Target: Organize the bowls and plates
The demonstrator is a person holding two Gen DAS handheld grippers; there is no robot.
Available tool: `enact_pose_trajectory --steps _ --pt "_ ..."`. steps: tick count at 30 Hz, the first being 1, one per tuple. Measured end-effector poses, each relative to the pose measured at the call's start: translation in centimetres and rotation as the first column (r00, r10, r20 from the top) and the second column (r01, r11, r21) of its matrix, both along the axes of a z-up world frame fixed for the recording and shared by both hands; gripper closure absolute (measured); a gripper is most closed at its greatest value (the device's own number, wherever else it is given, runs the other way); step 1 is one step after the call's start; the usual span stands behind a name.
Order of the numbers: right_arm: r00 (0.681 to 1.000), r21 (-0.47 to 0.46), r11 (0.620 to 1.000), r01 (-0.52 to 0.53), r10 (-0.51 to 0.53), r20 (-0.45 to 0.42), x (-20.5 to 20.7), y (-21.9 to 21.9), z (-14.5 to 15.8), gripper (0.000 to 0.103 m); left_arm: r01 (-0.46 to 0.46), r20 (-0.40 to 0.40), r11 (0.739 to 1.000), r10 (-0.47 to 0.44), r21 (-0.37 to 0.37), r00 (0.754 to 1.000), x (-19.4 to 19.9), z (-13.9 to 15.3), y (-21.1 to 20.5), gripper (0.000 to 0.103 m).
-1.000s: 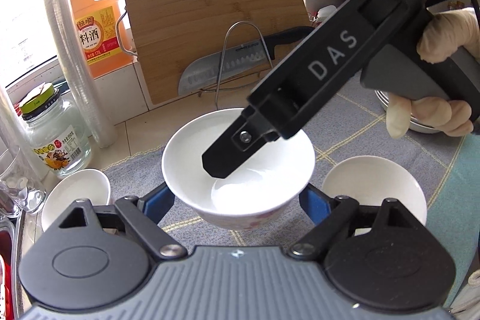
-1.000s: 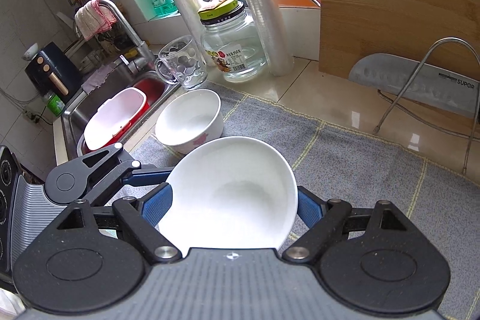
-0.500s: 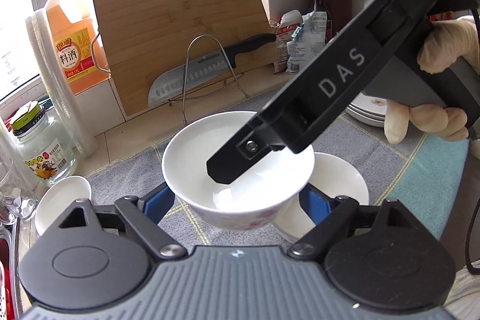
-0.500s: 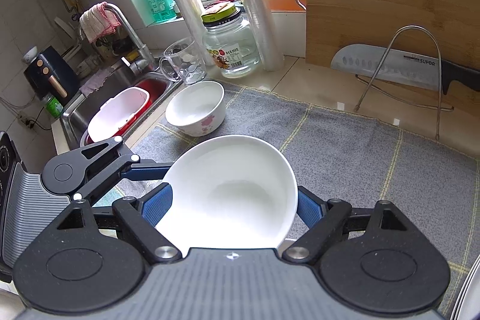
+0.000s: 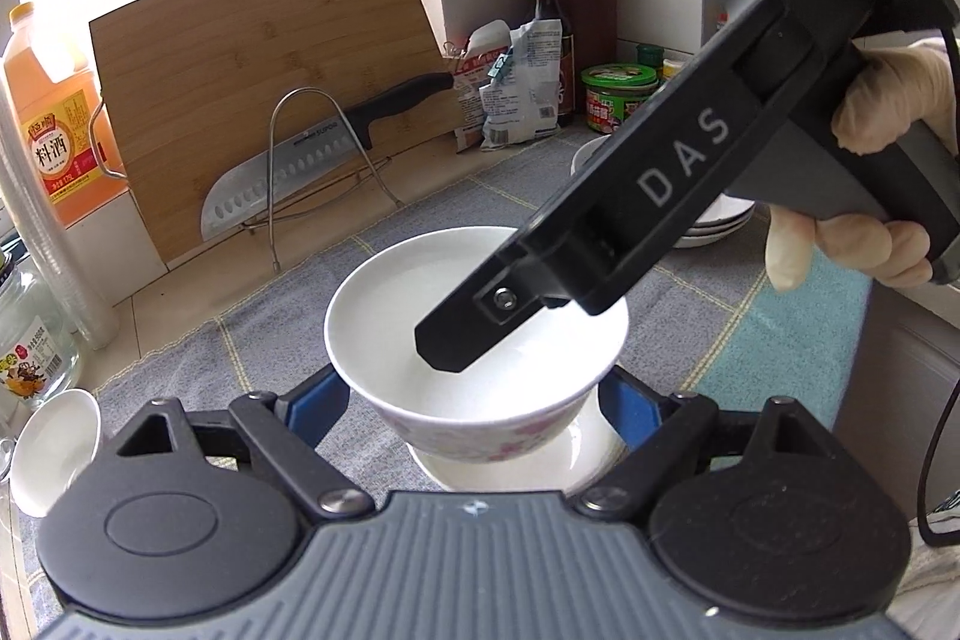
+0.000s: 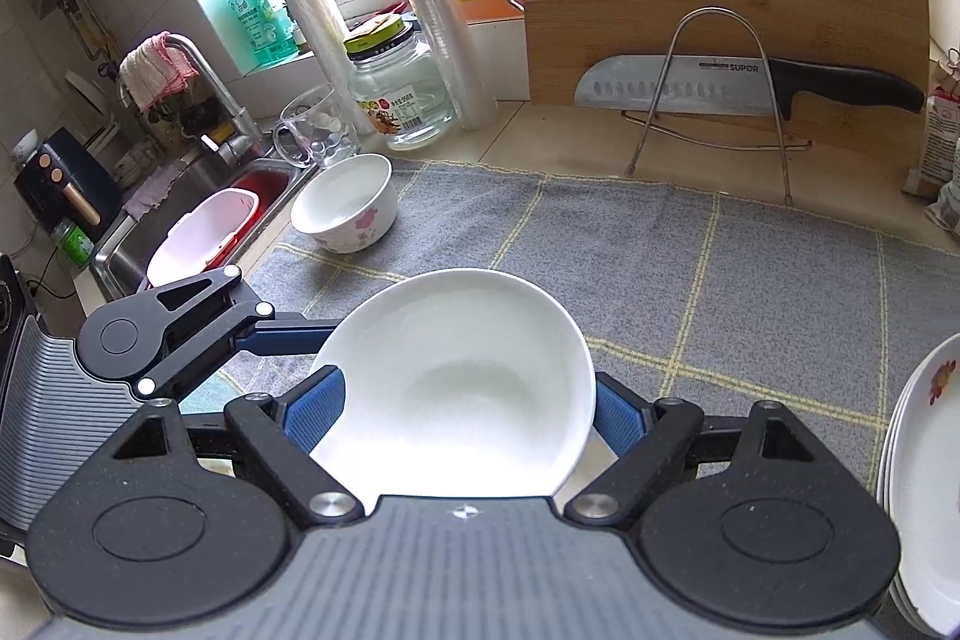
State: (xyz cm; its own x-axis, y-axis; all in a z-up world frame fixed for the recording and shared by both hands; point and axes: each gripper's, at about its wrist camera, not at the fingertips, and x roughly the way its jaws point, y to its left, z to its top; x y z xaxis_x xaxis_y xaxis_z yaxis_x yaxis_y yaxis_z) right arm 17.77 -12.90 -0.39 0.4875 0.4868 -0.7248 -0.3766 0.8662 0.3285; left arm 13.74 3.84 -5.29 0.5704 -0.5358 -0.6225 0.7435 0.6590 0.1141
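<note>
My left gripper (image 5: 474,391) is shut on a white bowl with pink flowers (image 5: 456,292), its blue pads pressing the sides below the rim. Directly beneath it a second white bowl (image 5: 510,469) stands on the grey mat (image 6: 690,268). The right gripper's black finger (image 5: 480,322) slants down over the held bowl's inside. In the right wrist view a white bowl (image 6: 456,388), seemingly the same one, fills my right gripper (image 6: 468,415) pad to pad, and the left gripper's blue finger (image 6: 282,328) reaches its left rim. Another flowered bowl (image 6: 345,214) sits near the sink.
A stack of plates (image 6: 924,466) stands at the mat's right end. A bamboo board (image 5: 258,88) and a knife (image 6: 720,85) on a wire rack lean at the back. A glass jar (image 6: 402,100), a mug and the sink (image 6: 198,220) lie left. A gloved hand (image 5: 870,100) holds the right gripper.
Both grippers have carried the bowl rightward along the counter. The bowl on the mat, earlier off to the right, now lies under the held one. The plate stack has come into the right wrist view.
</note>
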Motion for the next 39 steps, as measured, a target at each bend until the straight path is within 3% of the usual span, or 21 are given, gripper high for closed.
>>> enact_pose_trajectory --steps 13,39 --pt "0.998 -0.005 0.999 0.041 -0.041 -0.053 -0.6 -1.0 -2.0 0.012 0.016 -0.076 0.999 -0.014 0.029 0.997 0.5 -2.0 -1.0 0.013" --pt "0.996 0.005 0.999 0.048 -0.047 -0.081 -0.3 -1.2 -3.0 0.012 0.019 -0.131 0.999 -0.015 0.032 0.991 1.3 -2.6 -1.4 0.013"
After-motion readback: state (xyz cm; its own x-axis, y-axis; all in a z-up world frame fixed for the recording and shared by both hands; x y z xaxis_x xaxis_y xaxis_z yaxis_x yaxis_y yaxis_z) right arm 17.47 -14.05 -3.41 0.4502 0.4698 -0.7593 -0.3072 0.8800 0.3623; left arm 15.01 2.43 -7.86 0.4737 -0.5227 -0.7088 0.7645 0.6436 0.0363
